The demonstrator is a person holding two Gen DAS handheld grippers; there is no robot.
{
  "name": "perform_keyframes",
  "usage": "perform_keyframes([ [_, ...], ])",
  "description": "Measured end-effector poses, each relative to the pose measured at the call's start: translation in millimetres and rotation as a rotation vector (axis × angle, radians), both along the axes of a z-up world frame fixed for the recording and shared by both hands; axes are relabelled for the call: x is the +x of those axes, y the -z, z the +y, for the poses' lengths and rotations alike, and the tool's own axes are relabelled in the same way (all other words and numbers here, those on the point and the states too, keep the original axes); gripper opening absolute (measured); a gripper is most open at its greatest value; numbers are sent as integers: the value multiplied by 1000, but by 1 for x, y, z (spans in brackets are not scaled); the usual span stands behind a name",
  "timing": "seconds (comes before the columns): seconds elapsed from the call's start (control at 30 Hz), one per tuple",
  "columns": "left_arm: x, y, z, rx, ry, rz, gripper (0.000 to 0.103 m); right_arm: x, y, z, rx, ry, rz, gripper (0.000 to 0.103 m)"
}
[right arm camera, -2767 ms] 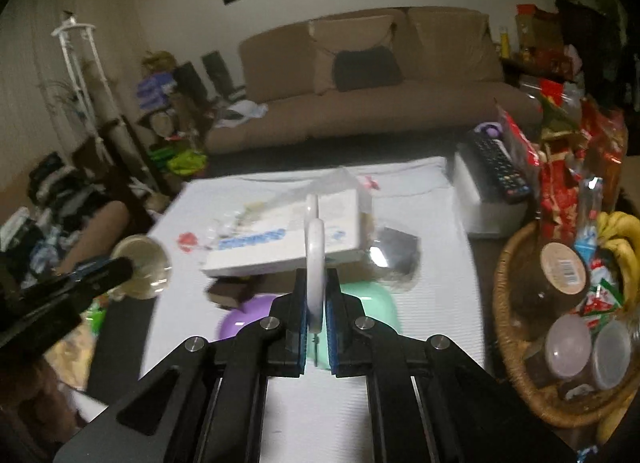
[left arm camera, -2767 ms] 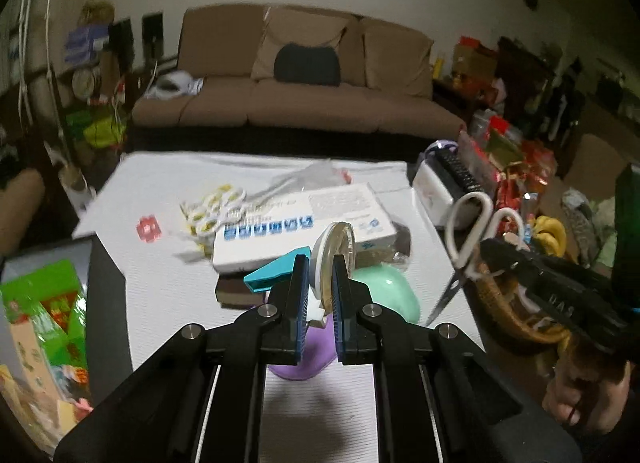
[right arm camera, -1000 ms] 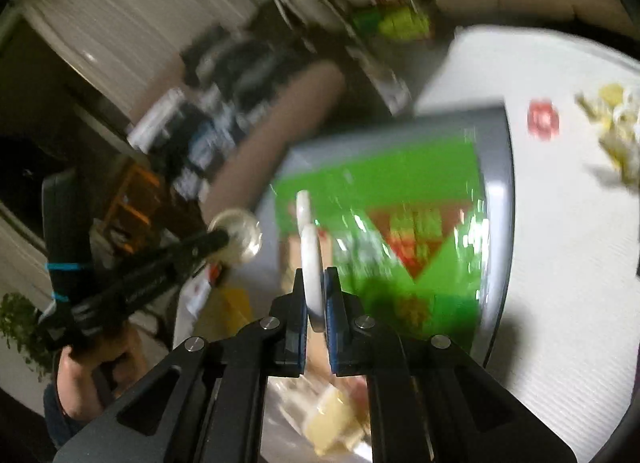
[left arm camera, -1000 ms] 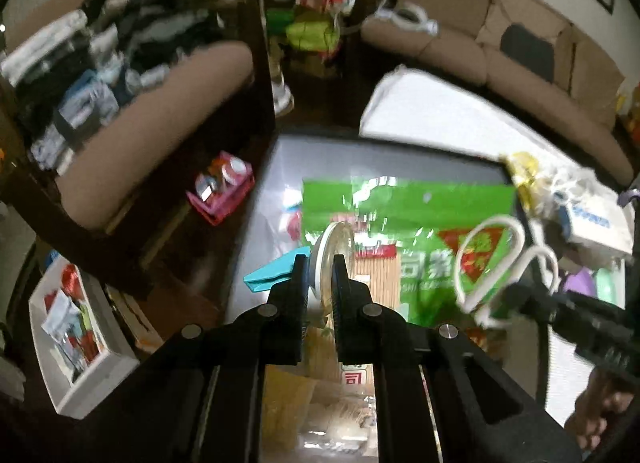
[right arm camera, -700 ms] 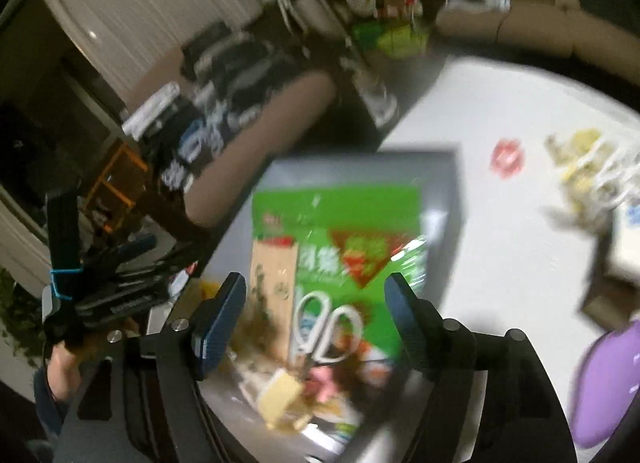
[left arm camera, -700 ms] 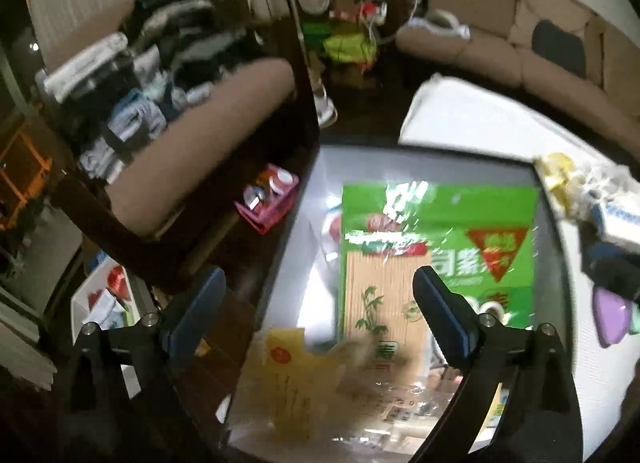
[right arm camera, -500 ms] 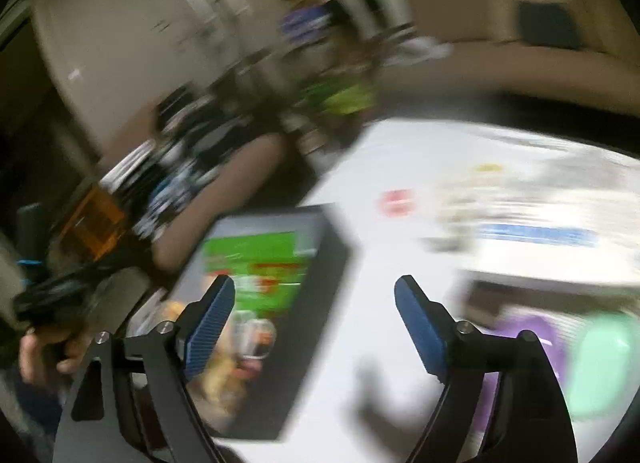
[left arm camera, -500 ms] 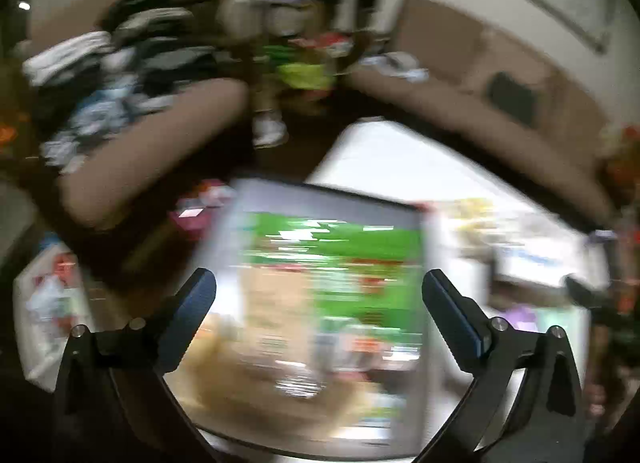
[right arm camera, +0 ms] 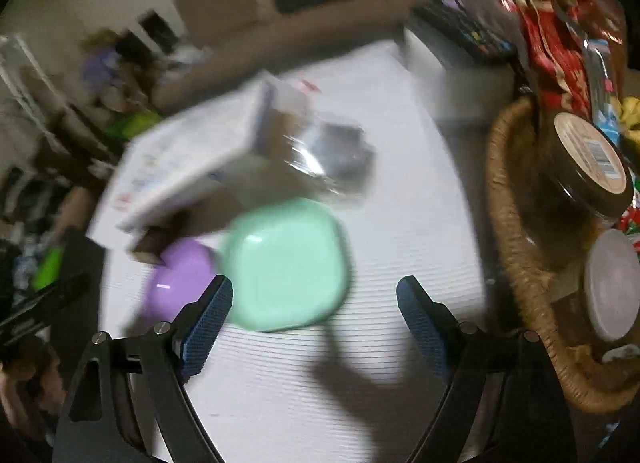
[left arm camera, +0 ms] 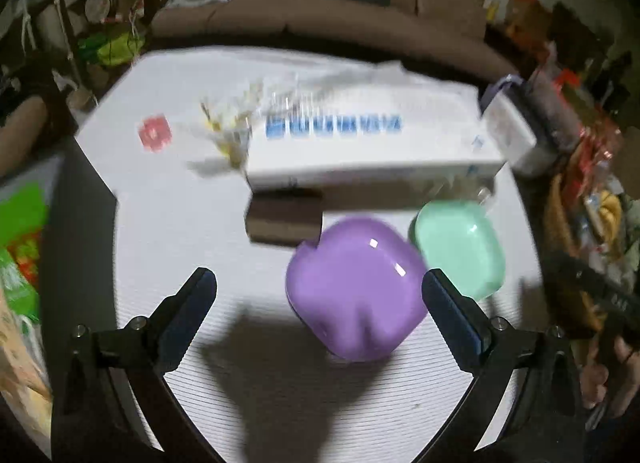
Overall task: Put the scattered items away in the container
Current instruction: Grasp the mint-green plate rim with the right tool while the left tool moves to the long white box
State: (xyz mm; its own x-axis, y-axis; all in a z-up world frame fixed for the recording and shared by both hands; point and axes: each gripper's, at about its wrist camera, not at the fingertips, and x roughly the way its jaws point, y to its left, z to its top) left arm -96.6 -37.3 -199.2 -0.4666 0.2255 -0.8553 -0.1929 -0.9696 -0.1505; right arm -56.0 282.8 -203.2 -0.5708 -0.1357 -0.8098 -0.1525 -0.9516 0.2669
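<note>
Scattered items lie on a white ribbed table (left arm camera: 168, 223): a glossy purple rounded-square case (left arm camera: 354, 289) near the middle, a mint green case (left arm camera: 458, 247) of the same shape just right of it, a small dark brown box (left arm camera: 284, 219) beyond the purple one, and a long white carton with blue print (left arm camera: 360, 143) farther back. Far left sit a small red piece (left arm camera: 154, 135) and a blurred yellow-white bundle (left arm camera: 230, 131). The dark container (left arm camera: 80, 231) is cut off at the left edge; green packaging (left arm camera: 22, 219) shows inside it. A woven wicker basket (right arm camera: 508, 223) at the right holds a brown-lidded jar (right arm camera: 588, 159), a pale round lid (right arm camera: 614, 287) and red snack packets (right arm camera: 560, 47).

The left gripper (left arm camera: 320, 295) hovers with its fingers spread wide, empty, the purple case showing between them. The right gripper (right arm camera: 314, 301) is likewise spread and empty over the green case. Motion blur smears the carton's print and a crinkled clear wrapper (right arm camera: 320, 155).
</note>
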Motion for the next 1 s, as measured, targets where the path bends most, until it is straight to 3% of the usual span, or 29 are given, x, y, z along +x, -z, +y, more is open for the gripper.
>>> perform_keyframes([
  [0.13, -3, 35, 0, -44, -44, -92, 103, -20, 18, -13, 154, -36, -46, 87],
  [0.2, -4, 46, 0, -78, -20, -131, 103, -29, 31, -22, 172, -63, -74, 87],
  [0.3, -5, 46, 4, -112, 4, -94, 103, -34, 52, -37, 186, -121, -112, 86],
  [0.37, -9, 51, 7, -142, 7, -71, 103, -36, 64, -51, 261, -178, -159, 85],
  [0.43, -13, 63, 8, -172, -6, -87, 103, -35, 71, -63, 345, -230, -175, 80],
  [0.5, -14, 78, 9, -170, 2, -125, 103, -33, 75, -63, 350, -239, -184, 77],
  [0.57, -11, 85, 12, -189, 26, -146, 103, -32, 78, -57, 318, -212, -199, 70],
  [0.6, -10, 87, 14, -197, 36, -149, 102, -31, 81, -56, 310, -205, -212, 61],
  [0.63, -7, 88, 14, -195, 47, -151, 102, -30, 83, -58, 301, -218, -220, 43],
  [0.73, -7, 91, 15, -149, 50, -175, 102, -24, 83, -62, 304, -224, -218, 21],
  [0.83, -7, 91, 13, -124, 28, -181, 102, -18, 78, -57, 229, -215, -206, 11],
  [0.93, -6, 93, 13, -142, 15, -183, 102, -10, 66, -45, 121, -181, -167, 7],
  [1.0, -5, 94, 14, -154, 16, -183, 102, -4, 55, -40, 119, -184, -126, 6],
])
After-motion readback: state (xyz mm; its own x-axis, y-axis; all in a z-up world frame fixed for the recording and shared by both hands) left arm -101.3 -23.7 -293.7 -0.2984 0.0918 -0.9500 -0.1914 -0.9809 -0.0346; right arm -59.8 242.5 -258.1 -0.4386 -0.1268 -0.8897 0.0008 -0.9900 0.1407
